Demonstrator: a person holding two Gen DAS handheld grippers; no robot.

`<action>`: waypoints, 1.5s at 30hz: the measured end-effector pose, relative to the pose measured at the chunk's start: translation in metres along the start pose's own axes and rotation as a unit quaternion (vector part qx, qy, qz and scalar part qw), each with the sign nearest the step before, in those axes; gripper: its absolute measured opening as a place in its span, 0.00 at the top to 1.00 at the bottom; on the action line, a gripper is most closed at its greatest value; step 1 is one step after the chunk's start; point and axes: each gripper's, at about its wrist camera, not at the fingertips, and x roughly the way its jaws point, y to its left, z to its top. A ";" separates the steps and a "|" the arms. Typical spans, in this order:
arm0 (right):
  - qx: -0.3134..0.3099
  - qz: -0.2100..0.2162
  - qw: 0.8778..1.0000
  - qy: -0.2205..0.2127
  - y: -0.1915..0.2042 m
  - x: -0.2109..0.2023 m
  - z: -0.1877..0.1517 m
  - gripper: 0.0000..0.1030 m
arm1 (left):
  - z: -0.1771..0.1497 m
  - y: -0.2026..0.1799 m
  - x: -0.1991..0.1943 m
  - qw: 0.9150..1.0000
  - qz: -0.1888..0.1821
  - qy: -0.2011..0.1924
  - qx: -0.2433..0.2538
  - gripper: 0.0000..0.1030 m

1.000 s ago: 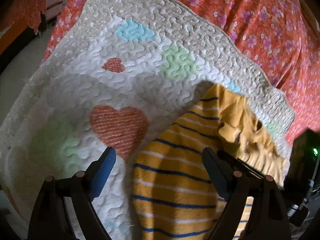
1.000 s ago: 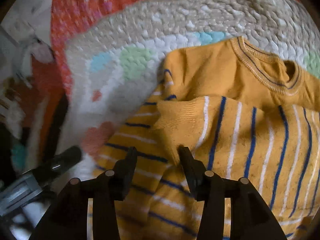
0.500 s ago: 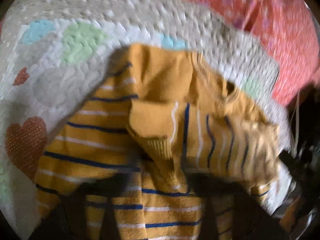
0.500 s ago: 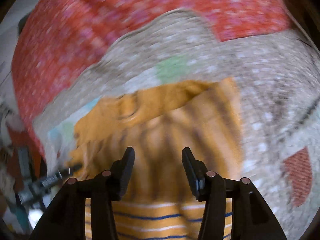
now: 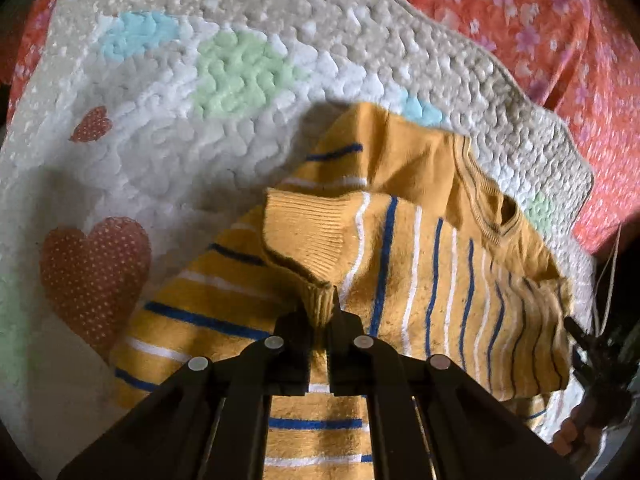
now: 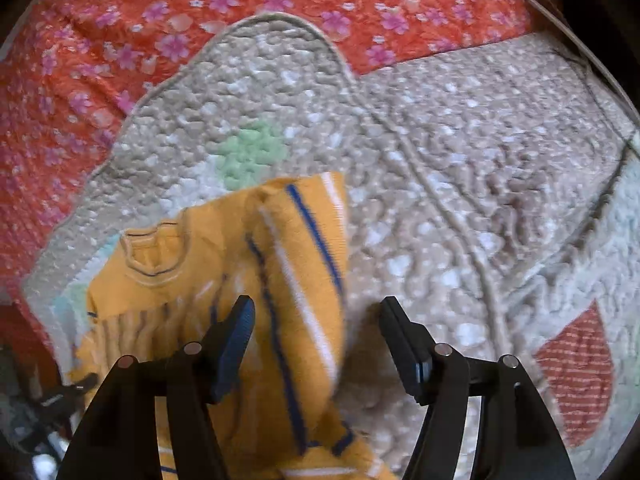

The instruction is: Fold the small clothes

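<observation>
A small yellow sweater (image 5: 420,264) with blue and white stripes lies on a quilted mat (image 5: 240,80) with hearts and pastel patches. One sleeve is folded across its body. My left gripper (image 5: 320,312) is shut on the ribbed cuff (image 5: 316,236) of that sleeve. In the right wrist view the sweater (image 6: 240,280) lies at the lower left, its collar to the left, with a striped sleeve or edge (image 6: 304,264) running between my fingers. My right gripper (image 6: 316,320) is open just above that part, holding nothing.
The mat (image 6: 440,160) lies on an orange floral bedspread (image 6: 200,20), which also shows in the left wrist view (image 5: 560,40). A thin cord (image 6: 580,52) runs along the mat's right side. The right gripper's dark body (image 5: 600,380) shows at the left wrist view's right edge.
My left gripper swung over the sweater and shut on the sleeve cuff. My right gripper moved off the cuff toward the sweater's other side and opened wider.
</observation>
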 end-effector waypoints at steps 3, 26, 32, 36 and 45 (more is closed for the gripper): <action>-0.021 -0.011 1.000 0.012 0.008 0.005 -0.005 0.86 | -0.002 -0.009 0.002 1.000 0.014 -0.004 0.018 0.95; -0.275 -0.122 0.953 -0.029 0.035 -0.034 -0.083 0.23 | -0.002 0.014 0.003 1.000 -0.005 -0.003 -0.007 0.94; -0.177 -0.238 0.951 -0.082 0.011 -0.017 -0.049 0.24 | -0.006 0.009 0.005 1.000 0.001 -0.006 0.002 0.94; -0.043 -0.185 0.979 -0.068 -0.044 -0.031 -0.039 0.12 | -0.003 0.002 0.012 1.000 0.001 -0.003 0.009 0.93; 0.030 -0.073 0.996 -0.028 -0.077 -0.047 -0.051 0.09 | 0.004 0.010 0.018 1.000 -0.025 0.006 -0.015 0.90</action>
